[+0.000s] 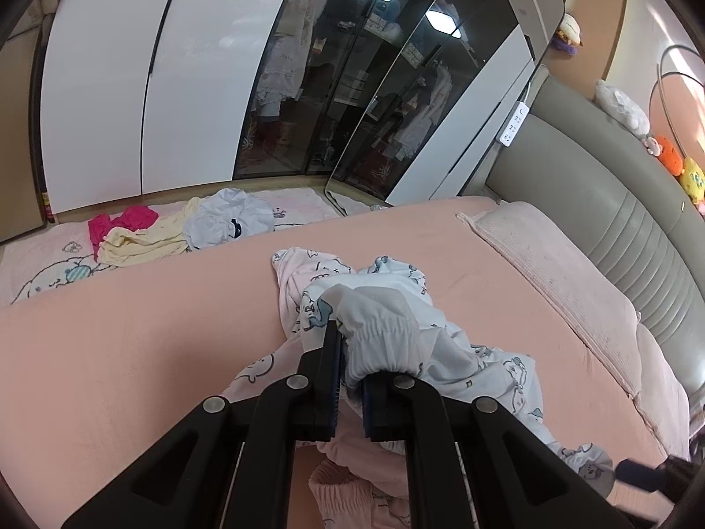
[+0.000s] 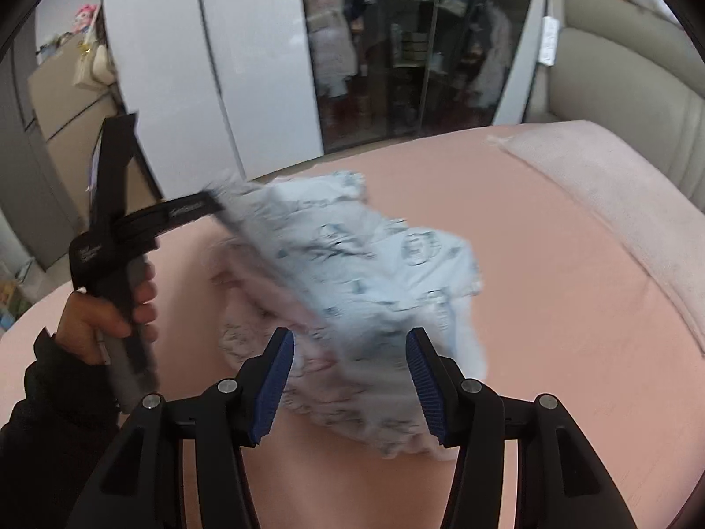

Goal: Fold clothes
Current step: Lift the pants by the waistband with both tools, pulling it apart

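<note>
A pale blue printed garment [image 1: 396,330] with an elastic waistband is lifted off the pink bed [image 1: 132,330]. My left gripper [image 1: 350,352] is shut on its waistband; it also shows in the right wrist view [image 2: 211,207], gripping the blurred cloth [image 2: 374,264] at its upper left. A pink printed garment [image 1: 299,282] lies under the blue one. My right gripper [image 2: 350,379] is open, its blue pads [image 2: 273,379] either side of the hanging cloth's lower edge, not closed on it.
A pink pillow [image 1: 551,273] and grey headboard [image 1: 617,203] lie to the right. A pile of red, yellow and white clothes [image 1: 176,229] sits on a rug past the bed's far edge. White wardrobe doors [image 1: 154,88] and a mirror [image 1: 440,88] stand behind.
</note>
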{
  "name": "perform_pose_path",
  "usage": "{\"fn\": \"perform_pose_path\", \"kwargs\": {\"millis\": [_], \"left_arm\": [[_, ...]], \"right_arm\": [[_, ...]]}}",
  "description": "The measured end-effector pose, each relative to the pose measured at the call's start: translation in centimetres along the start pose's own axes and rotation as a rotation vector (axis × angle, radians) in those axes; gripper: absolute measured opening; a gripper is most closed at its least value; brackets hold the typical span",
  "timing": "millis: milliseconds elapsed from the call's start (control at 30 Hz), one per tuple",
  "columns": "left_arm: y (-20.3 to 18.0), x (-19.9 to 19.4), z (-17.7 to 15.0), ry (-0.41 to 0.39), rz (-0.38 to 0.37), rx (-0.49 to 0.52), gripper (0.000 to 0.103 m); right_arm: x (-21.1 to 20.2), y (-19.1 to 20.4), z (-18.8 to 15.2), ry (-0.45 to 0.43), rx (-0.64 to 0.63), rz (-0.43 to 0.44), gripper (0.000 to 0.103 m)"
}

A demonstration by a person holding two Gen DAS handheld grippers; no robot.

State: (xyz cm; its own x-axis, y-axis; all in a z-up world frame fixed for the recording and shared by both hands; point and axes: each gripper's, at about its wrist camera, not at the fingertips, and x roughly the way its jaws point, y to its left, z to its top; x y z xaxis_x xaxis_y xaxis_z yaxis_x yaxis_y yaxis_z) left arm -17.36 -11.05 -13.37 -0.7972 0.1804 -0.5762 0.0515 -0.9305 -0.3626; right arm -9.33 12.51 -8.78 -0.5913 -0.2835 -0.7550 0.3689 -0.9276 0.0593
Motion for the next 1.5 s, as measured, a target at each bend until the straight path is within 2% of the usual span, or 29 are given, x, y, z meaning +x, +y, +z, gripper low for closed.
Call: {"fn": "perform_pose_path", "kwargs": {"millis": [200,400,533,600,967,1100,1167,1333,1500], "left_arm": [[-0.2,-0.4,0.1,-0.005,-0.021,0.002,0.006],[-0.3,0.1,0.0,0.012,-0.020,0.013,0.006],[-0.2,0.4,0.0,0.021,-0.021,0.018,0.006],[-0.2,0.6,-0.1,0.025,-0.025,0.016,0.006],[-0.2,1.2,-0.6,0.036,-0.004,0.020,0.006],[0.1,1.3,-0.8,0.037,0.021,0.020,0.006],[0.3,1.4,-1.0,0.038,0.032,0.011,0.006],[0.3,1.4,-1.5,0.028,0.086,0.004,0.006],[0.2,0.6,-1.7,-0.006,0.109,-0.063,0.006]], "right_arm": [[2.7,1.3,-0.2,0.019,-0.094,-0.124,0.052],[5.8,-0.2,0.6,0.086,-0.044,-0.199,0.050],[6.5,-0.5,0.0,0.109,-0.096,-0.176,0.050],[6.9,-0.7,-0.1,0.113,-0.102,-0.216,0.050],[10.2,-3.5,1.6,0.144,0.141,-0.273,0.050],[11.2,-4.5,1.6,0.165,0.169,-0.251,0.050],[11.3,-4.8,1.6,0.163,0.174,-0.249,0.044],[10.4,-5.1,1.8,0.147,0.176,-0.255,0.015],[8.7,-4.5,1.9,0.065,0.129,-0.360,0.013]]}}
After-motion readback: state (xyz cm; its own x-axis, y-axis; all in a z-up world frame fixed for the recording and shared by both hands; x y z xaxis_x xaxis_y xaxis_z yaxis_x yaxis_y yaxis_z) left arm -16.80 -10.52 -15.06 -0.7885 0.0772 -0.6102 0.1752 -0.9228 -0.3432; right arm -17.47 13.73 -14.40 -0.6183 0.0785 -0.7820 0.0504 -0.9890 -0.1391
